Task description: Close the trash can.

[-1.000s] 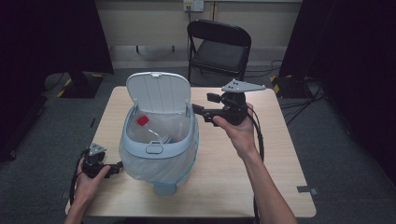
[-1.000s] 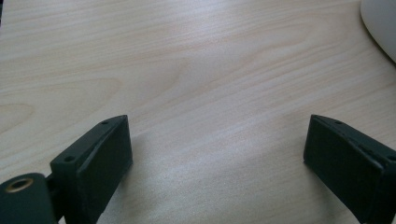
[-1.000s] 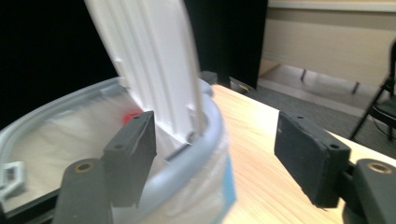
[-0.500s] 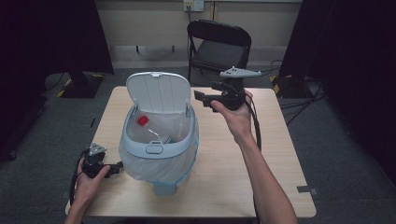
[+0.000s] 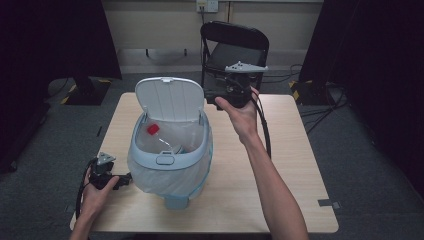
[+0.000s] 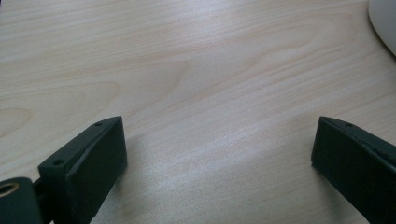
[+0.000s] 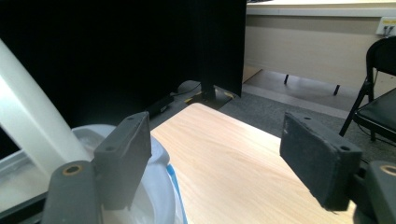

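While the wooden table (image 5: 280, 150) carries little besides the bin, a black folding chair (image 5: 235, 47) stands behind its far edge, dark curtains close both sides of the room, and a wall socket (image 5: 207, 5) sits on the pale back wall. Just beside the right gripper (image 5: 212, 92) stands the raised lid (image 5: 170, 99) of the bin, and in the right gripper view this lid appears as a pale slanted edge close to the left jaw. The right hand (image 5: 242, 115) is lifted above the far part of the table, with the forearm stretched forward from the bottom of the high view; the gripper points to the left toward the lid, and its jaws stand wide apart with nothing between them. The left hand (image 5: 97, 185) rests low at the near left corner of the table, and the left gripper (image 6: 219, 154) is held close over the bare wood, its jaws also spread wide and empty. The bin (image 5: 170, 150) stands in the middle left of the table, light blue with a white plastic bag (image 5: 175, 175) hanging over its sides. Its lid is upright and open. Inside I see a small red item (image 5: 153, 129) and something pale near it, too small to tell.
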Demonstrator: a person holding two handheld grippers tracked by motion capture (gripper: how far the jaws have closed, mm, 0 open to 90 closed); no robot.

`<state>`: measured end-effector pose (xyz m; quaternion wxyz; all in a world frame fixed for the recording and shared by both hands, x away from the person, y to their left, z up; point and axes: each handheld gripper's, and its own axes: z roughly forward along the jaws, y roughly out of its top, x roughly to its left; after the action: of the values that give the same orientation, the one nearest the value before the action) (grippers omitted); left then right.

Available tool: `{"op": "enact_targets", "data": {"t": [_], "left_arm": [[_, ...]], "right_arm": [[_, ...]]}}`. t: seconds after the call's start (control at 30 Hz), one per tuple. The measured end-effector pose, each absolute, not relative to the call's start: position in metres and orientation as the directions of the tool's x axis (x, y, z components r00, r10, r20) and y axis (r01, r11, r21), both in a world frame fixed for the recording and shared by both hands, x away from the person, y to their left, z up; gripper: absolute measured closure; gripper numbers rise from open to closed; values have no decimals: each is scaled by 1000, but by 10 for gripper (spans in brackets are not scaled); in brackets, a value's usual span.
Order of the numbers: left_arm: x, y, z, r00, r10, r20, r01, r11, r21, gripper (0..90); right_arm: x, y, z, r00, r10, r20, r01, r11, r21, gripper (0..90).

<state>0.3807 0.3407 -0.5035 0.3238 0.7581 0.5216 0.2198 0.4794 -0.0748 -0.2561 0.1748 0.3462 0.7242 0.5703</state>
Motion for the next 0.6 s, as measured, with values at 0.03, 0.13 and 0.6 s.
{"op": "enact_targets", "data": {"t": [0.03,0.13,0.6], "left_arm": [[381,341,-503,359,933,-5,649,-246,720,29],[380,341,-503,361,932,-2,648,-250,719,30],[380,341,-503,360,933,-1,649,-250,719,29]], "right_arm": [[479,-74,-255,-701,698,145,298,102,949,251],[481,-75,-256,-721,671,172,315,97,944,266],[469,-75,-256,-763,622,174,316,124,941,271]]}}
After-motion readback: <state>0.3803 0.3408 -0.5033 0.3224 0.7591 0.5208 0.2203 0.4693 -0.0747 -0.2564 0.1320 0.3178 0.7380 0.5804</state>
